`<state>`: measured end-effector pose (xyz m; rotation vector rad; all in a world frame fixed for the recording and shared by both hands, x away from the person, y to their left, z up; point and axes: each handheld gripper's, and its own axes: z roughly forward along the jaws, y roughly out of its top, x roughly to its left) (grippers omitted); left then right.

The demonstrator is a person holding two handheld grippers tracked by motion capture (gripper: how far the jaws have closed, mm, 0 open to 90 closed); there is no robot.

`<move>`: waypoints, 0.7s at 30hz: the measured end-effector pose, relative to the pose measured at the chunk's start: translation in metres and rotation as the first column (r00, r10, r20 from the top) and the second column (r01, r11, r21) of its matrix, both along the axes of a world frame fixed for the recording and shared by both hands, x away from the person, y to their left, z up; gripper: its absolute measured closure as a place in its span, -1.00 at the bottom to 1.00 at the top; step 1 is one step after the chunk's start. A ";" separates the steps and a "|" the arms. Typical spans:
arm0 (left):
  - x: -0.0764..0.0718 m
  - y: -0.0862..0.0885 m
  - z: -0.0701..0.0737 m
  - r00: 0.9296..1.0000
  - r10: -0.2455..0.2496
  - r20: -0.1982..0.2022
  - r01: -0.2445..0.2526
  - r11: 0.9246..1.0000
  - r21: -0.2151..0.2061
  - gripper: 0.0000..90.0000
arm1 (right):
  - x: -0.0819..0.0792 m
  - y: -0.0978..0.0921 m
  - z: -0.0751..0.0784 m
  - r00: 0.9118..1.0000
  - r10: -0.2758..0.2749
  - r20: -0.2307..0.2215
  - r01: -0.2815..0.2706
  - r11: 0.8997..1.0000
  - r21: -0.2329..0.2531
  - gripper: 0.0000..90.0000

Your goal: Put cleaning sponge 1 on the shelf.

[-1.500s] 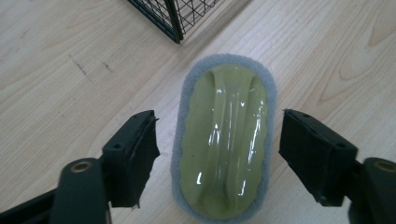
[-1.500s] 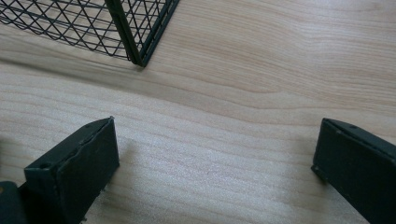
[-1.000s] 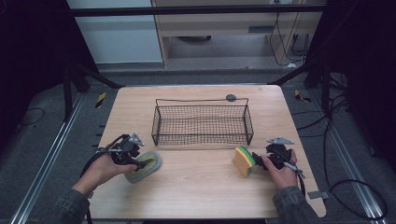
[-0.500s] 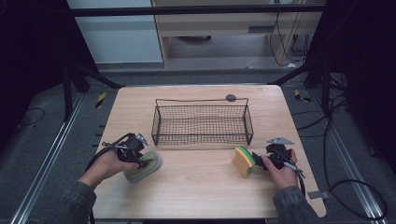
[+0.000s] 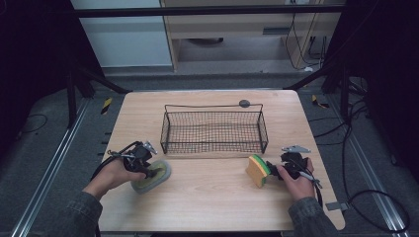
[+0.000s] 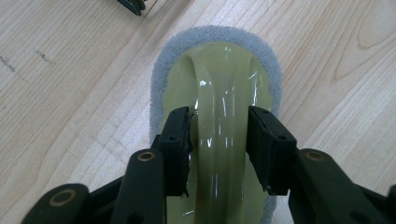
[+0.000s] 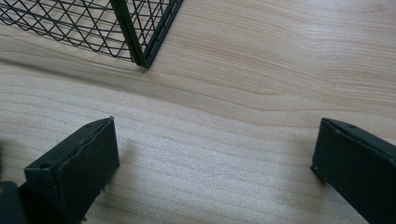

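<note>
On table (image 5: 207, 197) | left tongs (image 6: 219, 135) narrow, straddling scrubber handle (image 6: 219, 121) | right tongs (image 7: 215, 158) wide beside sponge (image 5: 258, 170)

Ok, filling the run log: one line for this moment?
left gripper: jaws astride scrubber handle | right gripper: open at sponge | wire basket: nothing inside | stage: pre-lift
</note>
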<state>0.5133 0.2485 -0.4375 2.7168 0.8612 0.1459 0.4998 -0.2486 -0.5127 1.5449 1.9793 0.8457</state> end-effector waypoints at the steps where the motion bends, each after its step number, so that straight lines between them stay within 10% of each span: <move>1: 0.000 0.000 0.000 1.000 -0.001 0.000 0.001 1.000 0.002 0.36 | 0.000 0.000 0.000 1.000 0.002 0.000 -0.002 1.000 -0.003 -0.99; 11: 0.000 -0.001 0.002 1.000 -0.014 0.015 0.014 1.000 0.005 0.56 | 0.001 0.001 0.000 1.000 0.010 0.000 -0.010 1.000 -0.002 -0.99; 21: -0.019 0.005 0.026 0.990 -0.036 0.137 0.040 0.999 -0.025 0.56 | 0.001 0.000 0.000 1.000 0.019 0.000 -0.019 1.000 -0.001 -0.99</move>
